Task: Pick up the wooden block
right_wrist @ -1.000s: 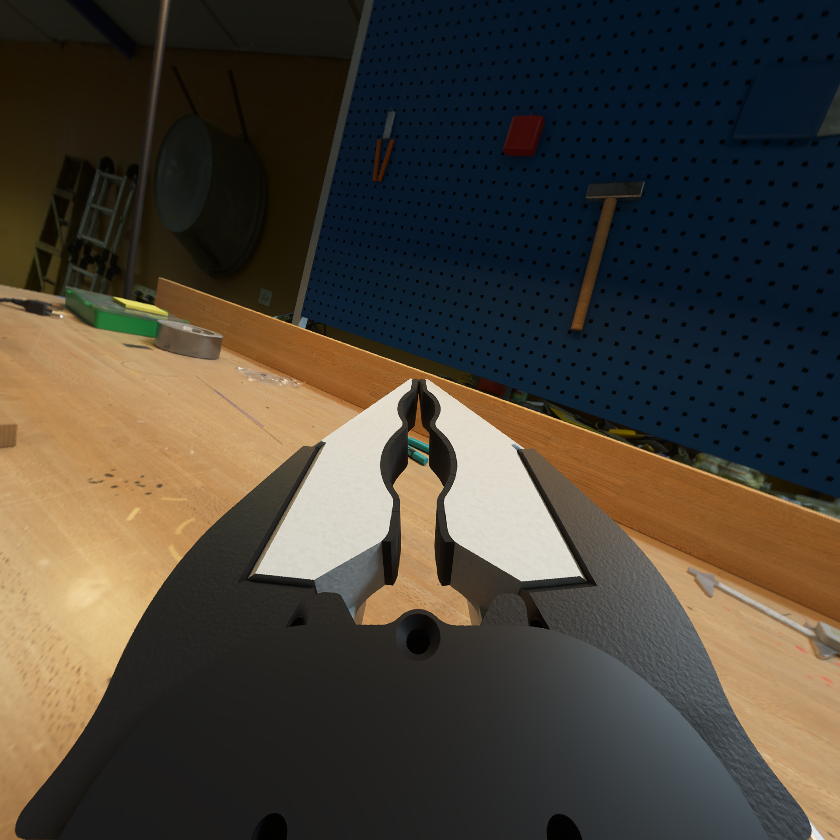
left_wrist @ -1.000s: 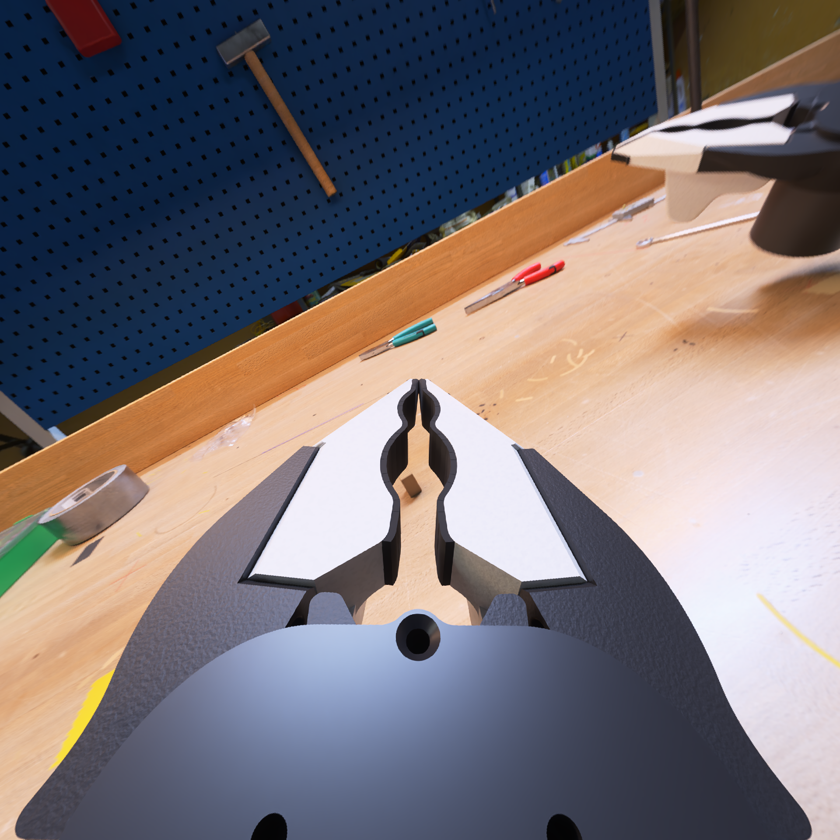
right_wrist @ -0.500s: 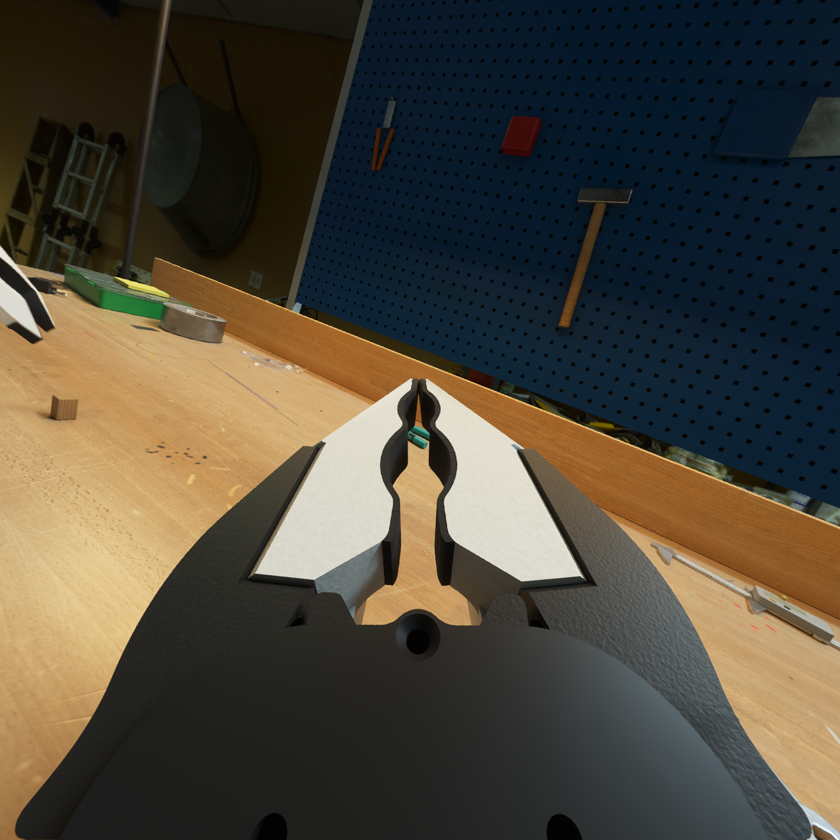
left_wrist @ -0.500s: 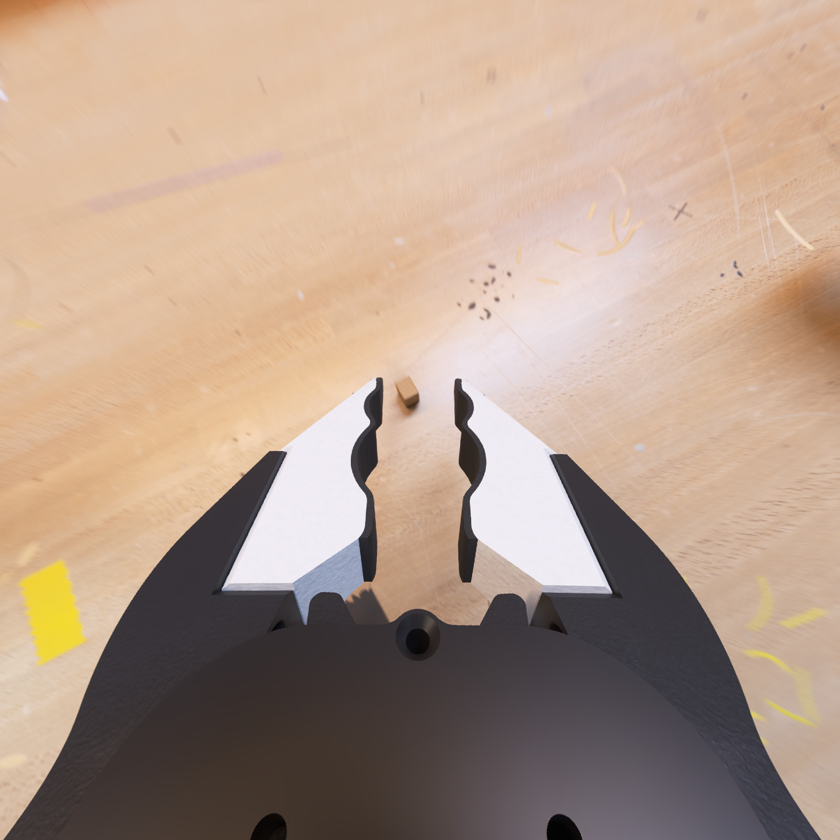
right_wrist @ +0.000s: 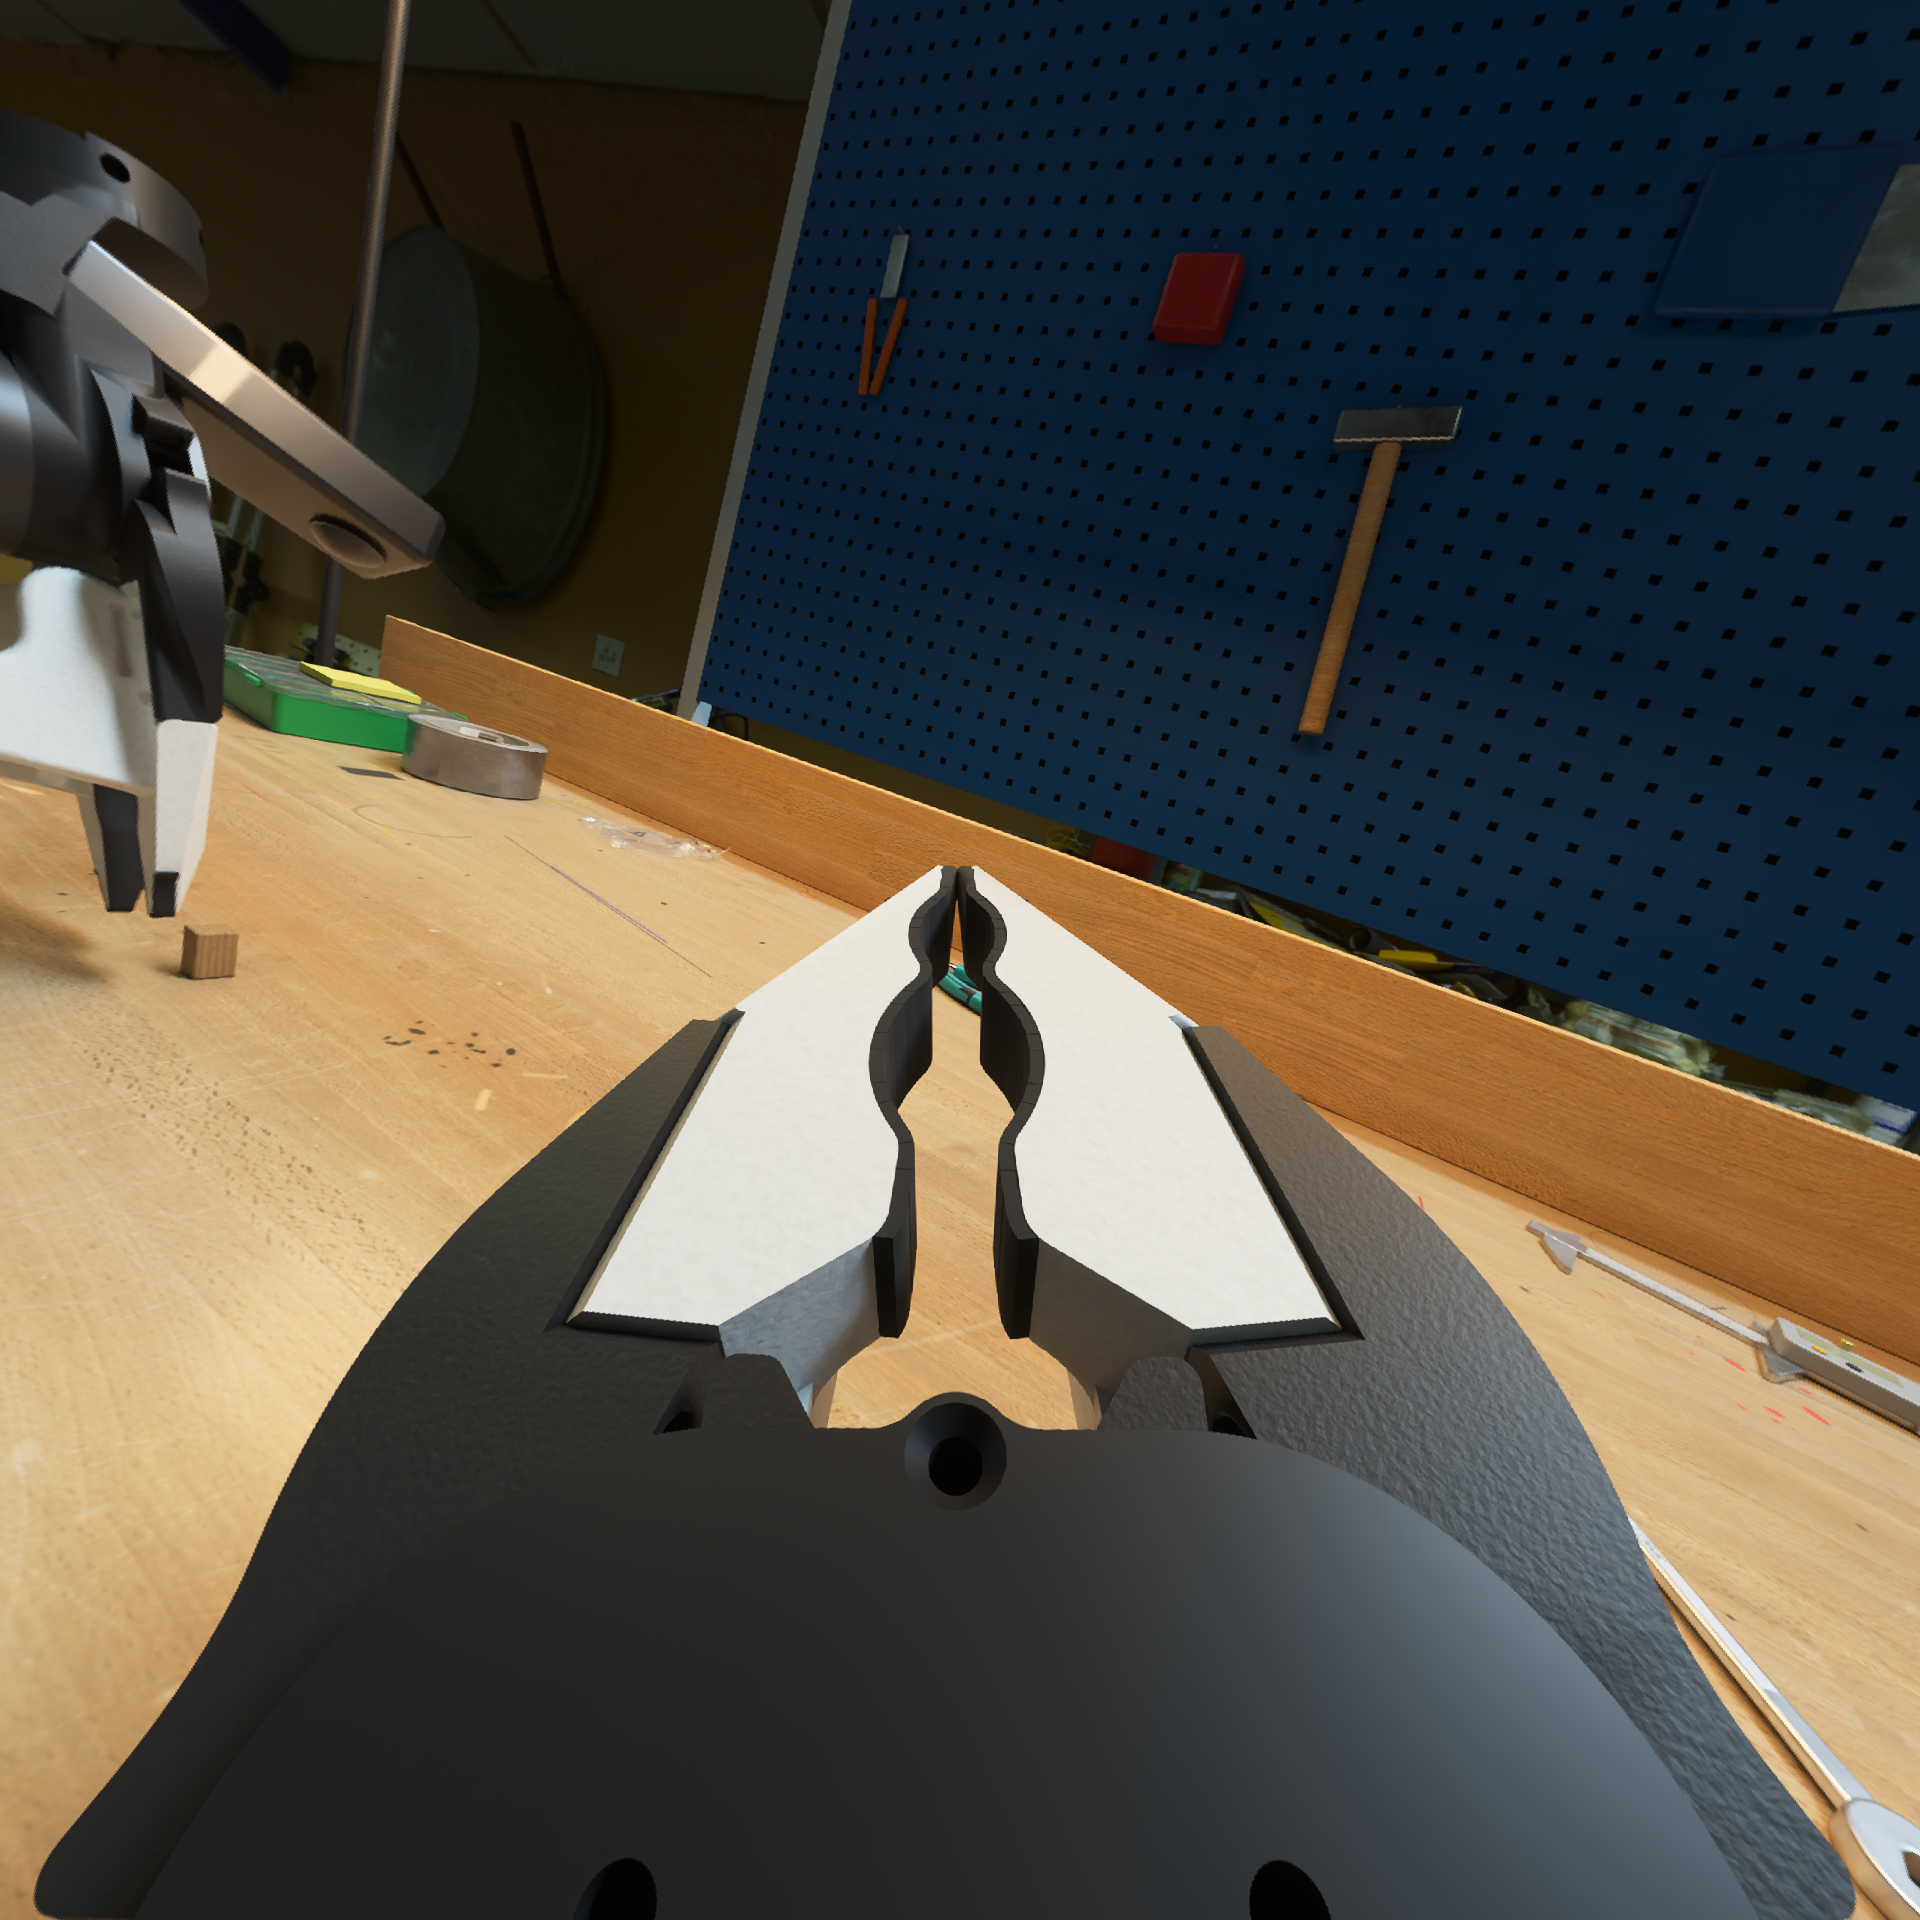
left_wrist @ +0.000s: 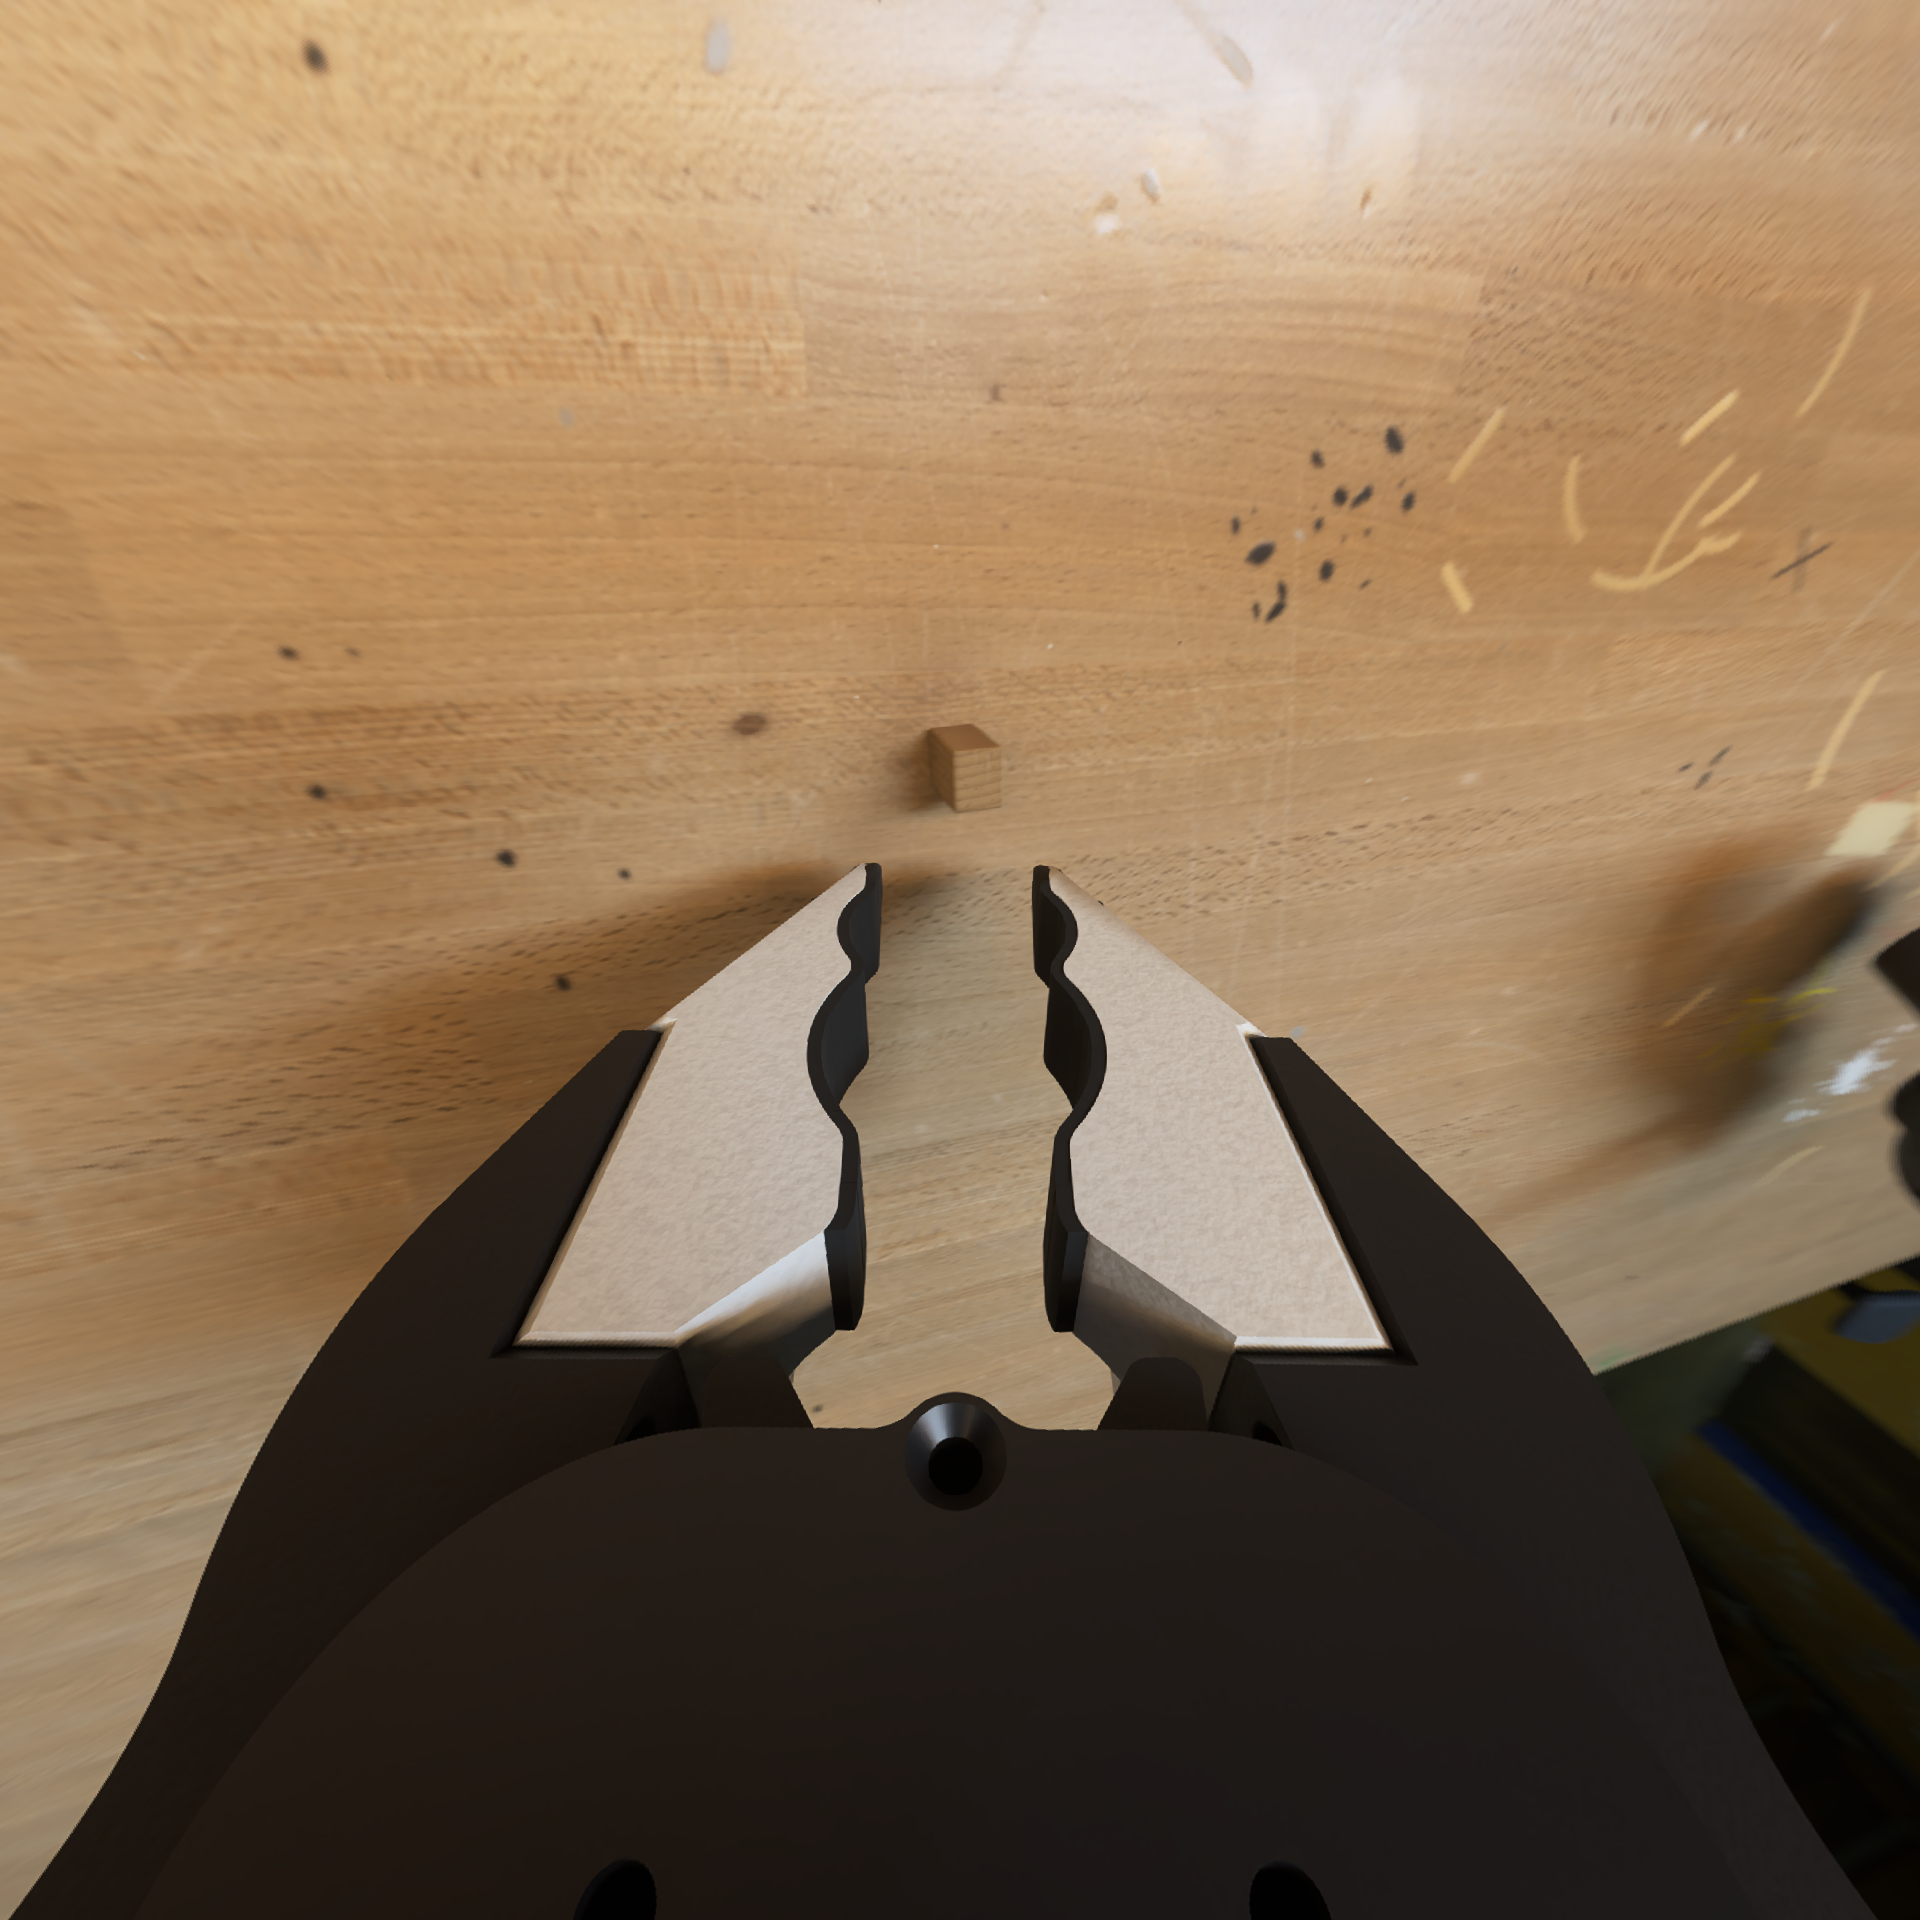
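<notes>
Behind the desk stands a blue pegboard hung with a hammer, and a wooden rail runs along the desk's far edge. At far left in the right wrist view, the left gripper hangs nearly upright with its tips just above the desk; a green box and a grey tape roll lie behind it. Just right of those tips the wooden block sits flat on the bare desk, touching nothing. Further right, the right gripper has its fingers pressed together, holds nothing, and is well apart from the block.

From the left wrist view, the left gripper has its fingers parted, with a gap that looks wider than the block, which lies just beyond the tips and roughly centred. Judging from this, the approach is under way. To grasp well, the gripper should move forward until the block sits between the fingers, drop low enough to catch its side faces squarely, and only then squeeze, since a small, light block could skid if clipped by one tip.
</notes>
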Available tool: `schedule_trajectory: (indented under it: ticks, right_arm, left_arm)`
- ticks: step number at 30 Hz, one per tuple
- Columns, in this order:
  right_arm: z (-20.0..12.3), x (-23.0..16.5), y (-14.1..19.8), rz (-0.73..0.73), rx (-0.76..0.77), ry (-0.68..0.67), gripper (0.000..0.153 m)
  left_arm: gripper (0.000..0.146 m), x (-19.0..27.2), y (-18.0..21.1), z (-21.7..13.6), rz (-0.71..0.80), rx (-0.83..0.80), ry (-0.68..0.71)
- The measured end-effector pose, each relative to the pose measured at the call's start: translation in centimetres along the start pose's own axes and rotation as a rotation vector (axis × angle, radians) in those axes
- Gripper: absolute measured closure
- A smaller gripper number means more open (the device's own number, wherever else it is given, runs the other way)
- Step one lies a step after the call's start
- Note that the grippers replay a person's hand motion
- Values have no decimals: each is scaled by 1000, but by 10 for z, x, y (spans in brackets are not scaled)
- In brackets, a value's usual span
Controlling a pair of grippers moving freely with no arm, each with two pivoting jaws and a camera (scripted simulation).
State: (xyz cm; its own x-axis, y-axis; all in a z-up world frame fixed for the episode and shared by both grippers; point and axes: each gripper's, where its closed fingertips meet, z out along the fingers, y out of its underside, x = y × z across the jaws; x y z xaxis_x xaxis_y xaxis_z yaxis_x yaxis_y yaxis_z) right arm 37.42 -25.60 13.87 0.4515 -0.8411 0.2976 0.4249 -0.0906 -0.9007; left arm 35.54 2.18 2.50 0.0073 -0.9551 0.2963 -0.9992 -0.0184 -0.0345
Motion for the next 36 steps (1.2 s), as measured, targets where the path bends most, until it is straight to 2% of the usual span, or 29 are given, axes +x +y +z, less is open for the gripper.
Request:
schedule_trajectory:
  ticks: [3,9,13,20,25,29,33,36]
  right_arm:
    - [0,-1,0,11,0,-5,153]
    - [0,-1,0,24,3,-10,153]
    - [0,-2,0,28,1,-13,153]
    - [0,-2,1,35,-2,-17,153]
    - [1,-2,1,32,-2,-19,153]
    - [1,-2,1,21,0,-21,153]
    - [0,-3,0,-1,0,-24,153]
    - [-2,-4,0,-30,-5,-23,153]
  left_arm:
    - [119,5,-3,5,-58,14,34]
    - [120,6,-4,12,-77,1,-47]
    - [130,5,-9,14,-72,10,-114]
    - [136,2,-10,16,-32,-9,-231]
    - [137,2,-10,16,73,-12,-306]
    - [137,19,-14,16,181,39,-291]
    - [137,59,-14,7,425,179,-286]
    - [137,109,7,6,689,273,-179]
